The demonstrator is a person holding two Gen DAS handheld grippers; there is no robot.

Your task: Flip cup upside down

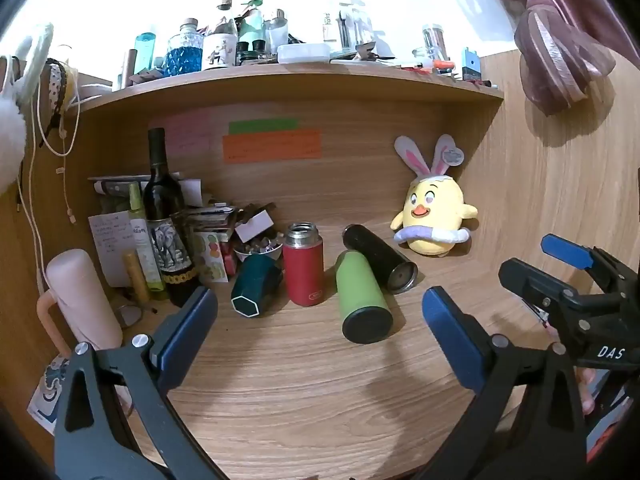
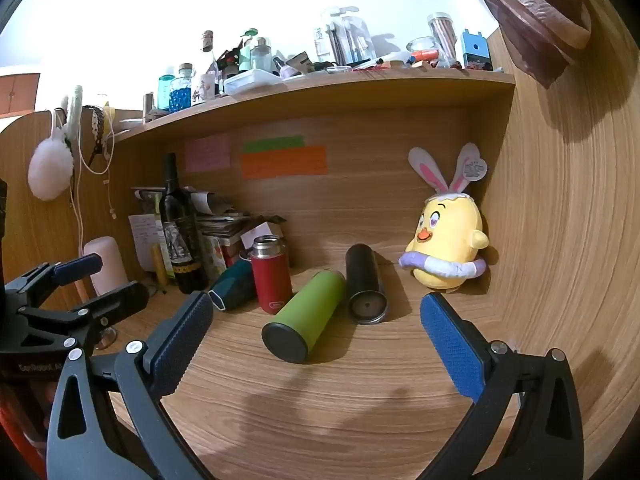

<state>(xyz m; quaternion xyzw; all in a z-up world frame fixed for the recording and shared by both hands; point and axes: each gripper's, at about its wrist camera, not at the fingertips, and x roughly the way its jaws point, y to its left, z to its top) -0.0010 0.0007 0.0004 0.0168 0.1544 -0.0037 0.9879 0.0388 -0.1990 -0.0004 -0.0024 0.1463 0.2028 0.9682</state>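
Observation:
A red cup [image 1: 303,269] stands upright with its steel mouth up, mid-desk; it also shows in the right wrist view [image 2: 272,274]. A green cup [image 1: 362,298] [image 2: 306,316], a black cup [image 1: 379,258] [image 2: 364,284] and a teal hexagonal cup [image 1: 256,285] [image 2: 233,285] lie on their sides around it. My left gripper [image 1: 320,312] is open and empty, short of the cups. My right gripper [image 2: 316,316] is open and empty, also short of them; it shows at the right of the left wrist view [image 1: 532,264].
A yellow chick plush [image 1: 434,216] [image 2: 448,252] sits at the back right corner. A wine bottle [image 1: 164,216] [image 2: 180,232], papers and clutter fill the back left. A pink mug [image 1: 80,300] stands at the left. A wooden side wall [image 2: 560,240] closes the right.

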